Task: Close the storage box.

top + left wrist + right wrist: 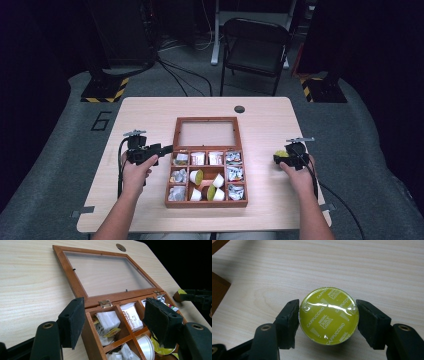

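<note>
A wooden compartment box [206, 204] lies mid-table with its glass lid [206, 133] swung flat open behind it. It holds white packets and several coffee capsules. My left gripper [167, 148] stands open at the box's left side, level with the back row; in the left gripper view its jaws [112, 320] straddle the hinge corner [105, 303] without touching it. To the right of the box, my right gripper [280, 159] is low over the table. Its pads [289, 322] are shut on a green-lidded cappuccino capsule [328, 315], foil facing up.
A round cable hole [239, 108] is near the table's far edge. Bare tabletop [275, 200] lies on both sides of the box. A folding chair [255, 47] stands beyond the table. The other gripper with the capsule [180, 293] appears far right in the left gripper view.
</note>
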Tool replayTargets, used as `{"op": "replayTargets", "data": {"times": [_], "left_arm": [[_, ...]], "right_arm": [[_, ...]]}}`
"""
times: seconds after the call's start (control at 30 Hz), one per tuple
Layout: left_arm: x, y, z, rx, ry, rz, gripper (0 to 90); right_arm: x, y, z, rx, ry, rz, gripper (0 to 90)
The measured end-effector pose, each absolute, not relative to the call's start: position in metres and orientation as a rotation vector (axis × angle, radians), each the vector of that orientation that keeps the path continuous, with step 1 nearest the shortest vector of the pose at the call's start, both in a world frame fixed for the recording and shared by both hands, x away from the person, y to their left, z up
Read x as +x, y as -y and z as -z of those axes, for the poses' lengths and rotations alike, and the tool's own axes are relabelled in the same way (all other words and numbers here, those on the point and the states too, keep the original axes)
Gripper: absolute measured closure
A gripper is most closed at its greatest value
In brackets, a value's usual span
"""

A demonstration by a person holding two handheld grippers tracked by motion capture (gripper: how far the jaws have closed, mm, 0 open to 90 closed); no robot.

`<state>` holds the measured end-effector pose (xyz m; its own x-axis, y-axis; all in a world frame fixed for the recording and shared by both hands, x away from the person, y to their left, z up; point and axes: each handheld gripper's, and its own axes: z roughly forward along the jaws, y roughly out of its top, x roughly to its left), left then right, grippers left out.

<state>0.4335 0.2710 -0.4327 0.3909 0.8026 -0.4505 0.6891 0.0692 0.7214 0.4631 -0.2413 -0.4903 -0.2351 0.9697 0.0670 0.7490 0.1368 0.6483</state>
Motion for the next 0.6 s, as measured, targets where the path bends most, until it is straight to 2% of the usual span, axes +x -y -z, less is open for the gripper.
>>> {"op": "replayTargets", "data": {"times": [0.07,0.6], "left_arm": [[0.4336,-0.271,0.4328,1.656,-1.337,-0.143,33.3],[0.4351,-0.2723,0.433,1.665,-1.326,-0.144,33.3]], "right_arm": [[0.4634,0.2417,0.4917,1.657,-2.05,-0.809,33.9],[0.461,0.2432,0.4876,1.664,-2.014,-0.814,32.4]]}}
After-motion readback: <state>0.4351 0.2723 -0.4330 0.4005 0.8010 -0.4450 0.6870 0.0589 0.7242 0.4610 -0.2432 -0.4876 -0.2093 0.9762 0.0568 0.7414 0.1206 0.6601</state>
